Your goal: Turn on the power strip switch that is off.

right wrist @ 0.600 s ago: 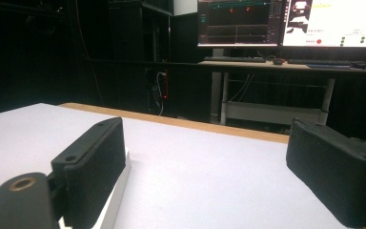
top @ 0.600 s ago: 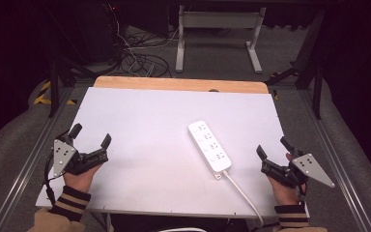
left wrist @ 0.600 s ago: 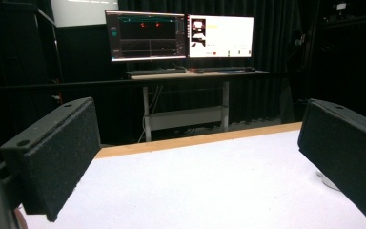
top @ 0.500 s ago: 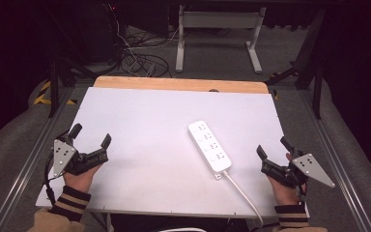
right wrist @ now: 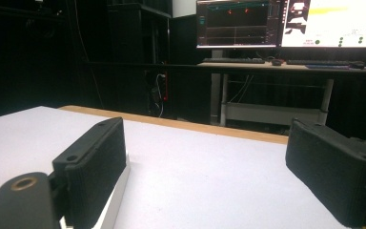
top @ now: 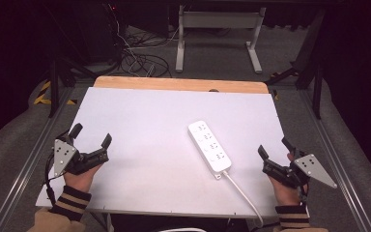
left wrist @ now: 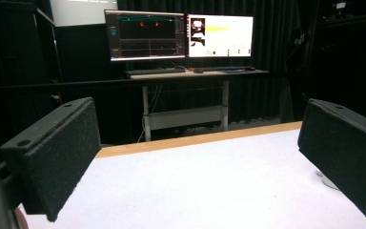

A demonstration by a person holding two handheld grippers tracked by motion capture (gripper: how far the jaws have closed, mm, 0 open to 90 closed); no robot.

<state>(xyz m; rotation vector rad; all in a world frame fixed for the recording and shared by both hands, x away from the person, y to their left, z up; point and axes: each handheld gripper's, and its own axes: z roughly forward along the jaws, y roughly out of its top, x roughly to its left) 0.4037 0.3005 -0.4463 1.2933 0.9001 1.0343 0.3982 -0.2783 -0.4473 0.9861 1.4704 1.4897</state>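
A white power strip [top: 209, 146] lies at an angle on the white table top [top: 149, 121], right of centre, its white cable [top: 244, 195] running off the near edge. My left gripper [top: 91, 135] rests near the table's front left, open, nothing between its black jaws. My right gripper [top: 275, 148] rests near the front right, open and empty, just right of the strip's near end. In the right gripper view the strip's white side [right wrist: 116, 195] shows behind the left jaw; the gripper [right wrist: 209, 167] stands wide. In the left gripper view the gripper [left wrist: 195, 162] is open over bare table, with the strip's end [left wrist: 326, 181] by the right jaw.
The table's wooden far edge [top: 181, 84] borders a dark floor with tangled cables [top: 135, 60] and a desk frame [top: 217, 34]. Beyond it stand monitors [left wrist: 178, 33] on a desk. Metal rails [top: 24, 164] run along both sides of the table.
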